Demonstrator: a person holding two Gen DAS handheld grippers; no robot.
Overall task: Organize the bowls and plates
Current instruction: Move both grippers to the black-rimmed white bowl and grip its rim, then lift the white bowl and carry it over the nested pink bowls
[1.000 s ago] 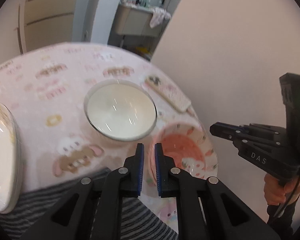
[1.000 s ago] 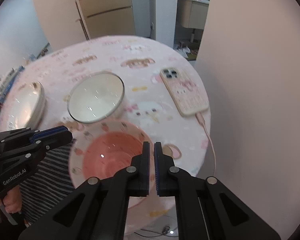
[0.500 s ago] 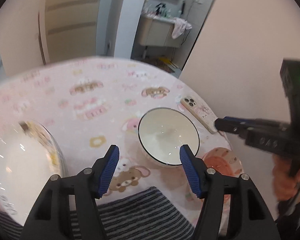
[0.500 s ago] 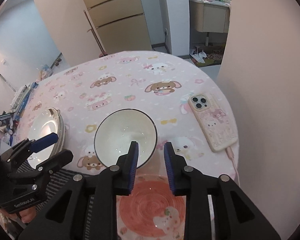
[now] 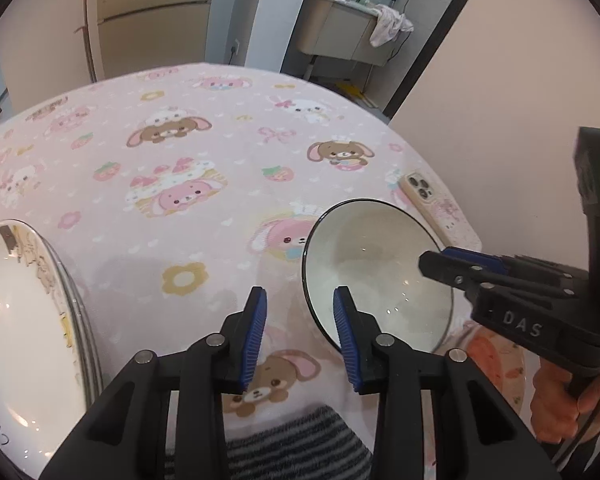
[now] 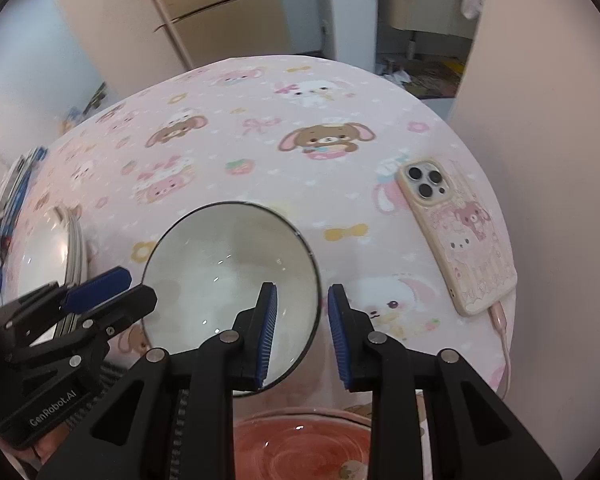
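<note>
On the round table (image 6: 260, 92) a bowl (image 6: 228, 276) stands near the near edge, with a plate (image 6: 304, 448) just before it at that edge. A stack of plates (image 6: 52, 256) sits at the left edge, well apart from the bowl. A phone (image 6: 456, 232) lies along the right edge, its cable (image 6: 504, 344) trailing off the rim.

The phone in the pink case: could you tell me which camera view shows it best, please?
The right wrist view shows it best: the phone lies whole on the tablecloth, camera lenses, printed case and plugged-in cable all visible. In the left wrist view only its lens end shows clearly; the right gripper hides the rest.
</note>
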